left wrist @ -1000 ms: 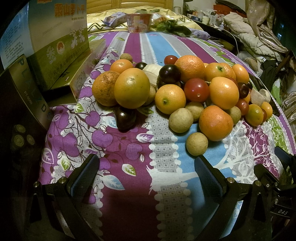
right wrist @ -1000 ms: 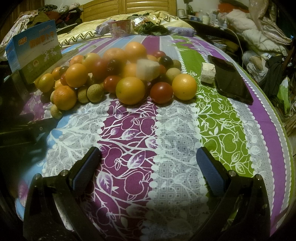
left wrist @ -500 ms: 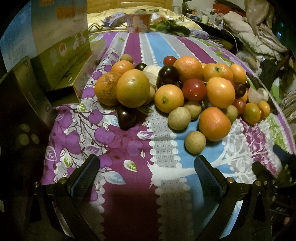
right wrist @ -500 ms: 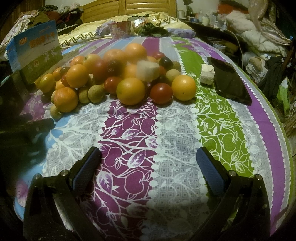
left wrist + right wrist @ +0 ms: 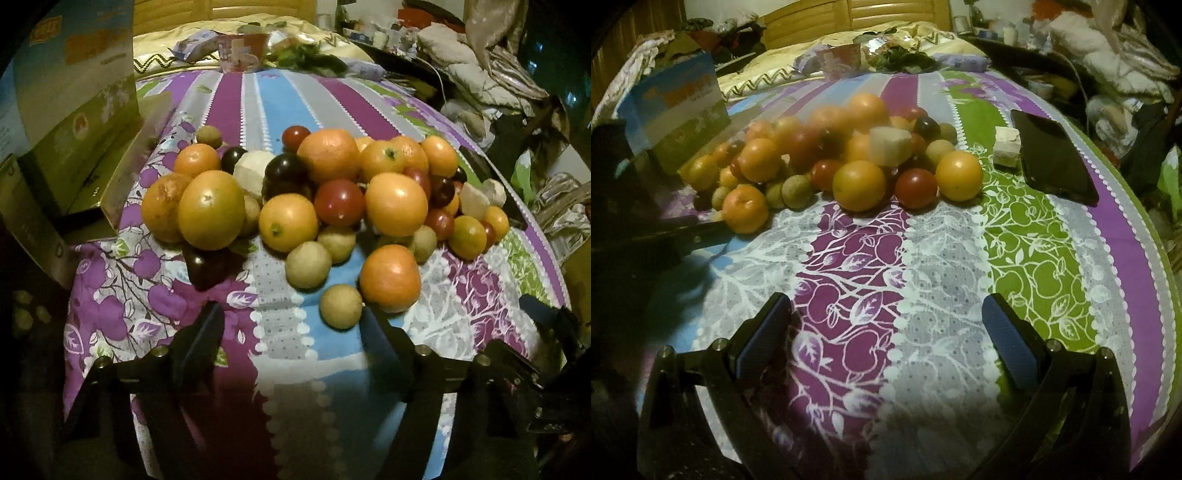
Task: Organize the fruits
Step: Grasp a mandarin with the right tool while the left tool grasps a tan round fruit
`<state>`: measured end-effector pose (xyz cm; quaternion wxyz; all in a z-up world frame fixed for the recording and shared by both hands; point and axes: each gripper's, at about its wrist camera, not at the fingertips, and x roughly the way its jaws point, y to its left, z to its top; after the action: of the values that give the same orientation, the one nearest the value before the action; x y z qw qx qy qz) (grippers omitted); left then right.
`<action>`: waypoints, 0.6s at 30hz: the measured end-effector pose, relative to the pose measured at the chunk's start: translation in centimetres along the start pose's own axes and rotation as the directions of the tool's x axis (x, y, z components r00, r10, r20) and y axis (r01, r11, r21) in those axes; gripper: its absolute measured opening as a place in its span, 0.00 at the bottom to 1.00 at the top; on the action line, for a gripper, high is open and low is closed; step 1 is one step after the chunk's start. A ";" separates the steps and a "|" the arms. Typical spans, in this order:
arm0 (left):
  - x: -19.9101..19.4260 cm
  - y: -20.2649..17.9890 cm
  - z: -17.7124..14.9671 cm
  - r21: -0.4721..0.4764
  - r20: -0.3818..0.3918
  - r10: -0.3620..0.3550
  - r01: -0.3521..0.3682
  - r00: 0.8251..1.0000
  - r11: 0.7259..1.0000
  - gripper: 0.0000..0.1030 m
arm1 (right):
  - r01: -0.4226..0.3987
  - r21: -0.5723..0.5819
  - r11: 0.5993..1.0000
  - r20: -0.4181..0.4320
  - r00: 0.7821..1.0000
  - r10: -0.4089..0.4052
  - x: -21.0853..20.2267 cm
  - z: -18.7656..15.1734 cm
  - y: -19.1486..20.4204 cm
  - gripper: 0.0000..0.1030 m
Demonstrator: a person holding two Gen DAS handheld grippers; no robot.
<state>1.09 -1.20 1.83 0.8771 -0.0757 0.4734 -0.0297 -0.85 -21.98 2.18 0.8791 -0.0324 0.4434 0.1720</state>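
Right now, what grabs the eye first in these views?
The heap of fruit, mostly oranges with dark plums and small tan fruits, piled mid-table on the purple patterned cloth. To its right in the right wrist view lies a black phone, with a pale cube beside it.

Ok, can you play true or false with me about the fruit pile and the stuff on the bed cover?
1. The fruit lies in one mixed pile on the patterned cover. True.
2. The right tool is holding an orange. False: nothing is between its fingers, only cover.
3. A black phone lies on the cover beside the pile. True.
4. All the fruit is sorted into a bowl. False: it sits loose on the cover, unsorted.
5. A small brownish round fruit is the piece nearest the left tool, whose jaws are closing with nothing between them. True.
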 end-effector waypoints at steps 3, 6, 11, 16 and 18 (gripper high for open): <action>-0.1 -0.6 0.2 0.019 -0.002 -0.040 0.040 0.999 0.999 0.49 | -0.053 0.044 0.998 -0.006 0.999 0.054 -0.8 0.3 -0.7 0.92; 0.0 -0.7 0.3 0.012 -0.009 -0.082 0.082 0.997 0.997 0.37 | -0.097 0.075 0.992 0.002 0.995 0.097 -1.8 0.5 -1.1 0.88; 0.0 -0.8 0.3 -0.003 -0.006 -0.129 0.129 0.992 0.992 0.29 | -0.169 0.051 0.984 0.023 0.986 0.168 -3.4 1.1 -0.5 0.82; 0.3 0.2 -0.2 -0.039 0.021 -0.177 0.177 0.984 0.983 0.29 | -0.264 0.029 0.964 0.028 0.964 0.263 -3.8 2.0 1.0 0.78; 0.3 0.2 -0.3 -0.035 0.019 -0.180 0.180 0.984 0.983 0.29 | -0.291 0.027 0.956 0.016 0.957 0.291 -3.3 2.4 1.7 0.69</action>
<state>1.01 -1.04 1.38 0.8730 -0.1343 0.4583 -0.0996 -1.35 -20.76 6.44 0.8473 0.0469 0.4404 0.2931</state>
